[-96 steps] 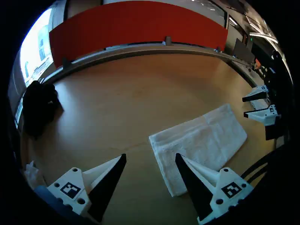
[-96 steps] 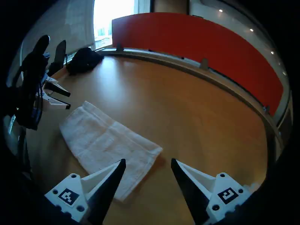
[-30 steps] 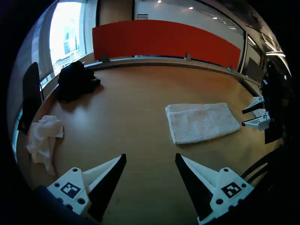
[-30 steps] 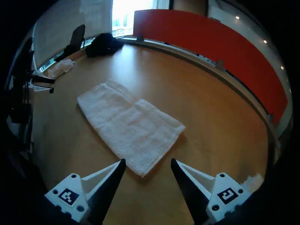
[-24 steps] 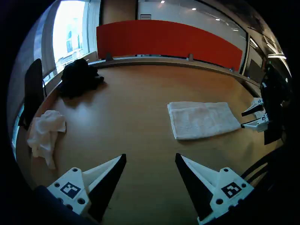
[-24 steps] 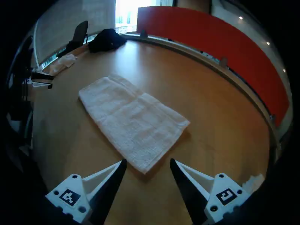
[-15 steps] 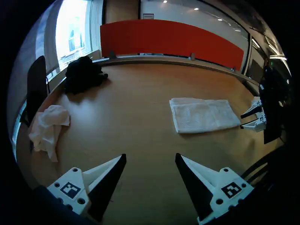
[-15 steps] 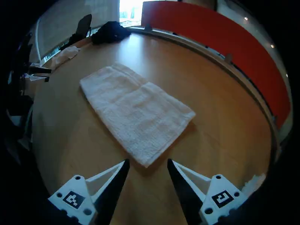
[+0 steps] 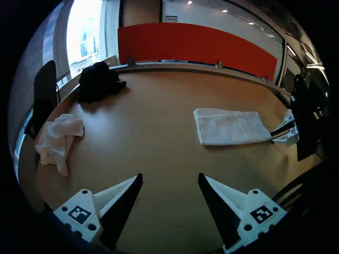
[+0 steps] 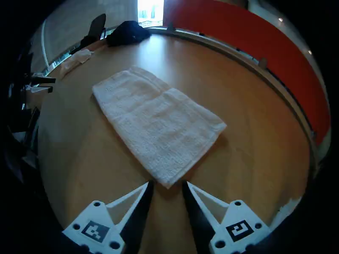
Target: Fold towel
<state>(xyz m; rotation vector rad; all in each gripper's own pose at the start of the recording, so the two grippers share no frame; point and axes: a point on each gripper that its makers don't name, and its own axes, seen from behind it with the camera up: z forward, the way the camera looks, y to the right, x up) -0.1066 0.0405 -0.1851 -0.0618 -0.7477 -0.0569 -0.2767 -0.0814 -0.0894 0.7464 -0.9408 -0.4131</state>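
Two tools hover over the bench (image 9: pixel 144 122). The right tool (image 10: pixel 165 183) has narrowed since half a second ago. Its fingers now sit either side of the near corner of the folded towel (image 10: pixel 156 118) at 6 o'clock, without gripping it. The left tool (image 9: pixel 169 174) stays wide apart, with the towel at its 2 o'clock.

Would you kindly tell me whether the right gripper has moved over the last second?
Yes: the right gripper has advanced toward the towel, whose near corner now lies between its narrowing jaws.
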